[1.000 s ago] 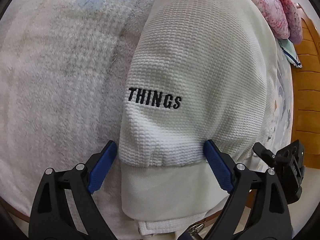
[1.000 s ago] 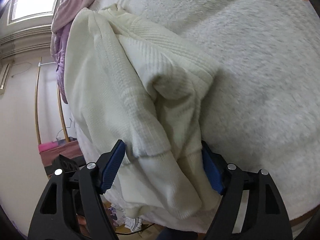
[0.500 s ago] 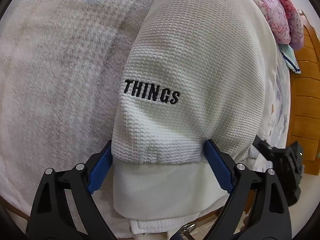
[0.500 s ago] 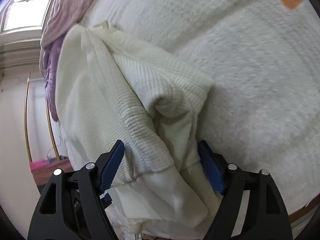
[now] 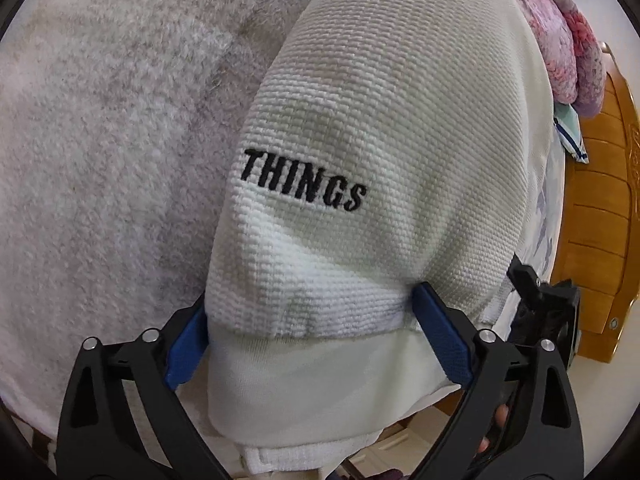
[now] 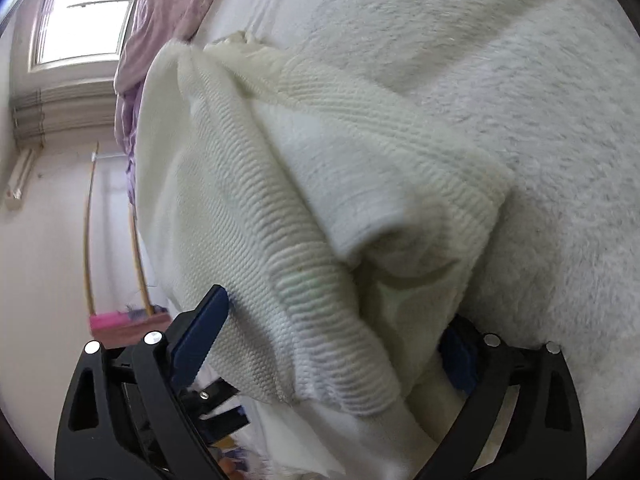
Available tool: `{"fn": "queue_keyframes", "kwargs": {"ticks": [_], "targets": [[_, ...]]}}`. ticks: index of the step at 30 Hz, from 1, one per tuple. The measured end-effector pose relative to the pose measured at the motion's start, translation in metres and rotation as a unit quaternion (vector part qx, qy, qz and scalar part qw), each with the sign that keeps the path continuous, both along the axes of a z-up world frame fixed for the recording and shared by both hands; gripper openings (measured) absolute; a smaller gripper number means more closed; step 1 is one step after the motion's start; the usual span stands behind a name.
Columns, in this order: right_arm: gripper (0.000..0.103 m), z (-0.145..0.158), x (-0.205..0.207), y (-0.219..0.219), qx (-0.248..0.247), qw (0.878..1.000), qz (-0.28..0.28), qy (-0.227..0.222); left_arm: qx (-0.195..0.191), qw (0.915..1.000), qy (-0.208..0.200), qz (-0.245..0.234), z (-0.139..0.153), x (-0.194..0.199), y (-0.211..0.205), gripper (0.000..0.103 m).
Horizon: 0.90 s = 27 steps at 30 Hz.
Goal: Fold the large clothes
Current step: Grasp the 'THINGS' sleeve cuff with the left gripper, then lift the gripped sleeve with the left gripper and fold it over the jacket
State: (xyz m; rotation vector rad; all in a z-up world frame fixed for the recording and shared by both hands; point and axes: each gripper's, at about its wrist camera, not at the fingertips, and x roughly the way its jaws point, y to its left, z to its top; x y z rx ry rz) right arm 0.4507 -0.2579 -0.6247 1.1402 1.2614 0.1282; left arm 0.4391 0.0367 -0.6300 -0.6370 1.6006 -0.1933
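A cream waffle-knit garment [image 5: 400,120] with black "THINGS" lettering [image 5: 304,186] lies on a fluffy white blanket [image 5: 100,140]. My left gripper [image 5: 312,332] stands wide open, its blue pads on either side of the folded hem, not pinching it. In the right wrist view the same garment [image 6: 260,208] lies bunched in folds with a cuff opening near the middle. My right gripper [image 6: 332,340] is also open, its jaws straddling a thick fold; the right pad is partly hidden by cloth.
A pink floral quilt [image 5: 560,40] lies at the far edge by a wooden bed frame [image 5: 600,220]. The right gripper's body [image 5: 548,312] shows beside the garment. A window [image 6: 80,12] and a pink box [image 6: 120,322] are at the left.
Both grippers have pushed further onto the garment; the hem now sits deeper between the left pads, and the fold fills more of the right jaws. Both stay open.
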Motion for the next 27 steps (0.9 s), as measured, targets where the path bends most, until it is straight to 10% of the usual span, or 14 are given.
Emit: {"fn": "queue_keyframes", "kwargs": {"ticks": [3, 8, 11, 18, 27], "targets": [[0.091, 0.002, 0.0, 0.004, -0.01, 1.0, 0.018, -0.009, 0.003, 1.0, -0.005, 0.002, -0.001, -0.002, -0.003, 0.094], [0.04, 0.004, -0.007, -0.015, 0.001, 1.0, 0.029, 0.005, 0.011, 0.9997, -0.023, 0.002, 0.018, -0.007, -0.001, 0.054], [0.033, 0.018, -0.005, -0.012, -0.019, 0.998, 0.064, -0.001, 0.0, 0.9996, -0.027, 0.005, 0.033, -0.008, 0.005, 0.034], [0.031, 0.056, 0.007, -0.016, -0.001, 0.998, 0.06, -0.011, -0.057, 0.9972, -0.019, 0.044, 0.065, 0.01, 0.024, 0.028], [0.054, 0.009, -0.028, -0.027, 0.025, 0.997, -0.005, 0.067, -0.035, 0.9987, 0.0, 0.037, 0.06, 0.006, 0.012, 0.026]]}}
